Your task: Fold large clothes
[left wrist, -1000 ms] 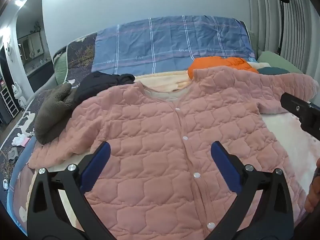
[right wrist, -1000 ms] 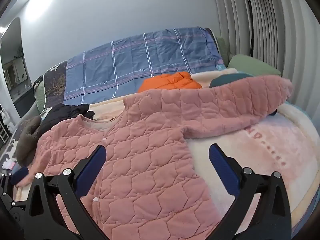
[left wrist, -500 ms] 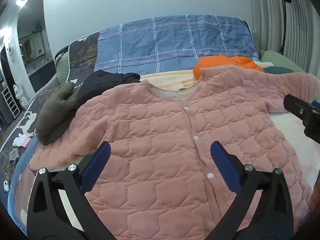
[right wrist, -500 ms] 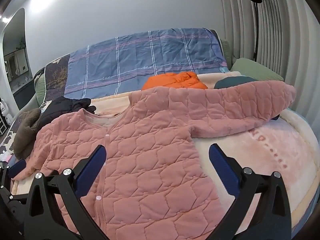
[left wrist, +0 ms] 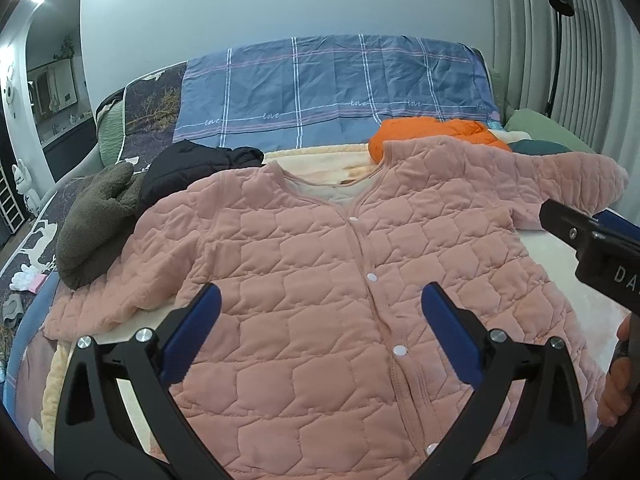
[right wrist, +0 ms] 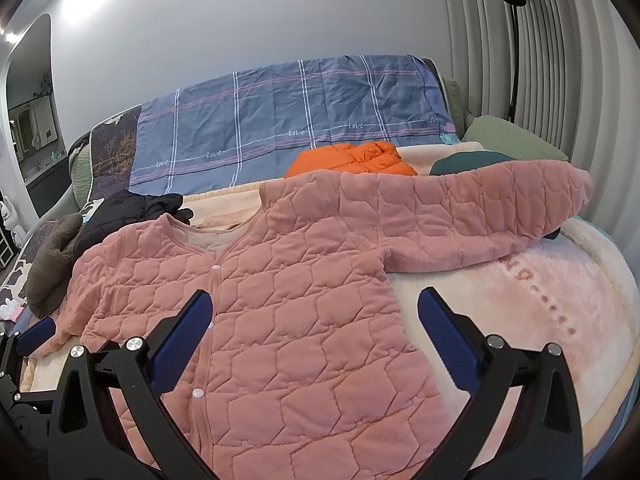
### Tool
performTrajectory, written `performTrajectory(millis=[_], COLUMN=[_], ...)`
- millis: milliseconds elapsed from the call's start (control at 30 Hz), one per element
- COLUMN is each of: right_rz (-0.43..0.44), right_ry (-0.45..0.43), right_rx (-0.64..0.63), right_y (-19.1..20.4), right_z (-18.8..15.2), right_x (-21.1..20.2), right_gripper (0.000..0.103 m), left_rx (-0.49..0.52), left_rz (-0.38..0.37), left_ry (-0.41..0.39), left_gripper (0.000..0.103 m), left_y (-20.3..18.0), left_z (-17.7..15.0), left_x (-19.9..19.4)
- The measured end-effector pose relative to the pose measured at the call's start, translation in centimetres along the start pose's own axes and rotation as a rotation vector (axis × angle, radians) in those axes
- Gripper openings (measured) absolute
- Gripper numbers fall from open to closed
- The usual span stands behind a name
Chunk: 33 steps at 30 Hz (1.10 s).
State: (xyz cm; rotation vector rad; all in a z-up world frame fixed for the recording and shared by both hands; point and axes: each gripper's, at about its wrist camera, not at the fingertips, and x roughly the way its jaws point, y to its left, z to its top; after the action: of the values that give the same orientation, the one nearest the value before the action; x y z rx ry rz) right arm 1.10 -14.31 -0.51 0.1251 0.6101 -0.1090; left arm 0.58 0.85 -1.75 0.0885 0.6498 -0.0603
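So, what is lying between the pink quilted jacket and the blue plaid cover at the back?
An orange puffy garment lies between the pink quilted jacket and the blue plaid cover, clearest in the right wrist view.

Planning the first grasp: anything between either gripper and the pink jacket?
Nothing visible. The pink quilted jacket lies flat and uncovered right below the open left gripper and right gripper. The orange garment sits behind its collar.

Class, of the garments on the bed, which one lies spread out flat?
The pink quilted jacket, buttoned and laid flat; the orange jacket, black garment and brown fleece lie bunched.
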Motion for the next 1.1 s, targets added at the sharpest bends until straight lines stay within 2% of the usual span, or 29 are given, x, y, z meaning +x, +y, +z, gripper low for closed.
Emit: performTrajectory(millis=[667,900,1100], right_rz=[0.012,0.023,0.022], right_ry=[-0.011,0.028,-0.017], right_rx=[-0.034,-0.01,-0.038], right_y=[0.52,0.27,0.53], right_z=[-0.45,-0.54,-0.6], right_x=[0.01,0.69,0.01], right_gripper=[0.102,0.102,0.102], left_rx=[0.002,0.016,0.015], left_rz=[-0.033,-0.04,-0.036], left_ry=[-0.028,-0.04,-0.039], left_gripper=[0.101,0.101,0.101], left_y=[0.0,-0.32,-0.16], left_z=[-0.21,-0.17,-0.11], left_x=[-0.63,-0.88,-0.9])
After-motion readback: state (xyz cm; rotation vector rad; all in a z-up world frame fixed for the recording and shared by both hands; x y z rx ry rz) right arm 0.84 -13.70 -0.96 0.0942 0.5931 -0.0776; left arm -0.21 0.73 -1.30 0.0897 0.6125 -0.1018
